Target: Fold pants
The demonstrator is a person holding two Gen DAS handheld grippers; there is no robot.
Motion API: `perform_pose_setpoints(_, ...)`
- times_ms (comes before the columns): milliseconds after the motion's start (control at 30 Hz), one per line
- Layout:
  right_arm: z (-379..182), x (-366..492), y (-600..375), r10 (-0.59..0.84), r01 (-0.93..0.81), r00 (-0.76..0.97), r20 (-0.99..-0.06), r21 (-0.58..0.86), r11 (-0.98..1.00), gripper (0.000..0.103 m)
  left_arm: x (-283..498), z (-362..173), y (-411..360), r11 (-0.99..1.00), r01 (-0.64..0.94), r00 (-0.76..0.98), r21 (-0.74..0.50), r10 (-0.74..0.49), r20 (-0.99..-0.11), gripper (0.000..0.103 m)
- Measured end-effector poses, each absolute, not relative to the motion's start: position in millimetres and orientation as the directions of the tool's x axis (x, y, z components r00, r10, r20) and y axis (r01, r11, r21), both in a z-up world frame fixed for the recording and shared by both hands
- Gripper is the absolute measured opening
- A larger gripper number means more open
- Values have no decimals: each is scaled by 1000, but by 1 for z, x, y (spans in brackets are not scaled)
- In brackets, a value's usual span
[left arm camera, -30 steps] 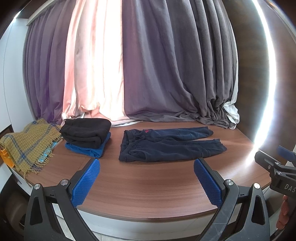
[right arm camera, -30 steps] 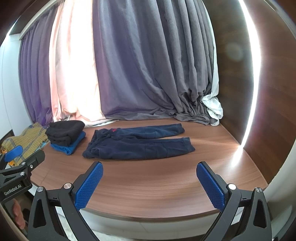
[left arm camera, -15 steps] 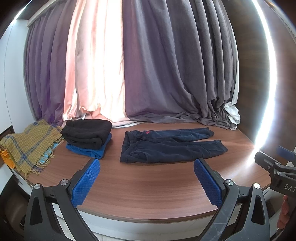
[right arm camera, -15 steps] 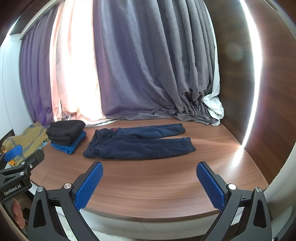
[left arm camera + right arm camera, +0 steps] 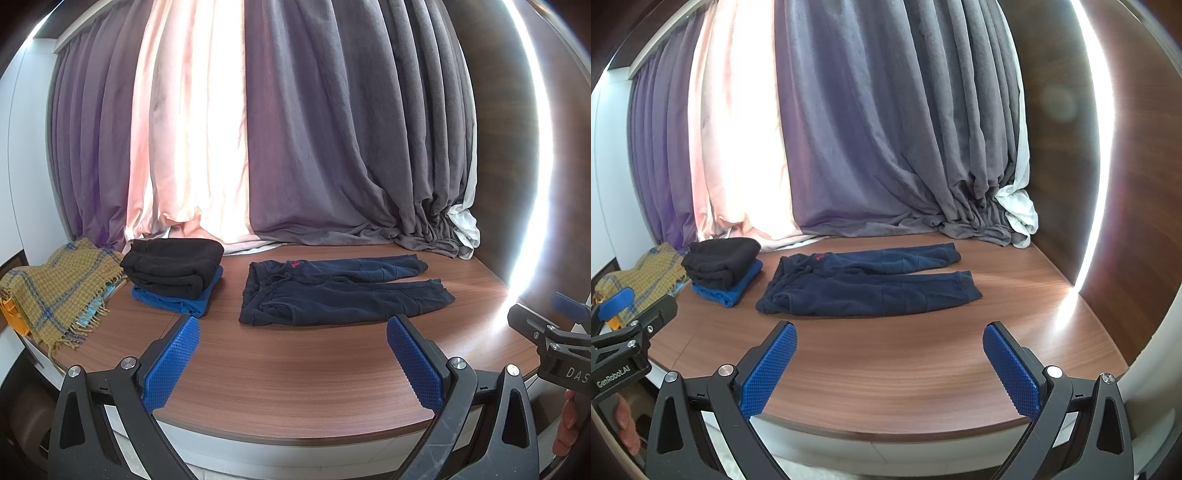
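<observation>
Dark navy pants (image 5: 332,291) (image 5: 864,284) lie flat on the wooden table (image 5: 295,369) (image 5: 886,369), waistband to the left, both legs stretched to the right. A small red mark sits at the waistband. My left gripper (image 5: 293,362) hovers open over the table's front part, short of the pants. My right gripper (image 5: 886,365) is open too, also nearer the front edge than the pants. Neither holds anything. The right gripper's body shows at the right edge of the left wrist view, and the left gripper's body at the left edge of the right wrist view.
A folded black garment (image 5: 173,266) rests on a folded blue one (image 5: 173,299) left of the pants. A yellow plaid blanket (image 5: 55,288) drapes over the table's left end. Grey and pink curtains (image 5: 295,147) hang behind, pooling on the table's back right. A wooden wall (image 5: 1108,184) stands at the right.
Both views have drifted slightly; the pants sit a little lower and closer in frame. Both grippers stay open, and the clothes have not moved.
</observation>
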State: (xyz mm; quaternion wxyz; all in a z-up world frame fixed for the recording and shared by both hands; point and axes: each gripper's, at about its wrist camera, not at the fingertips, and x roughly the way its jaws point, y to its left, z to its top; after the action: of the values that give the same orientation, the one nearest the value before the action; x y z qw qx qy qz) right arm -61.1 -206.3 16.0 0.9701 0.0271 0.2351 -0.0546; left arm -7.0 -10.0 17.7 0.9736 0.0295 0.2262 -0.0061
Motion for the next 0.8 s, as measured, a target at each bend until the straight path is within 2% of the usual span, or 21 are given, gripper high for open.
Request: perform_pose_setpoints(800, 7, -29, -198, -79, 109, 864, -497, 31, 994, 102, 28, 7, 10, 998, 15, 878, 59, 15, -479, 103)
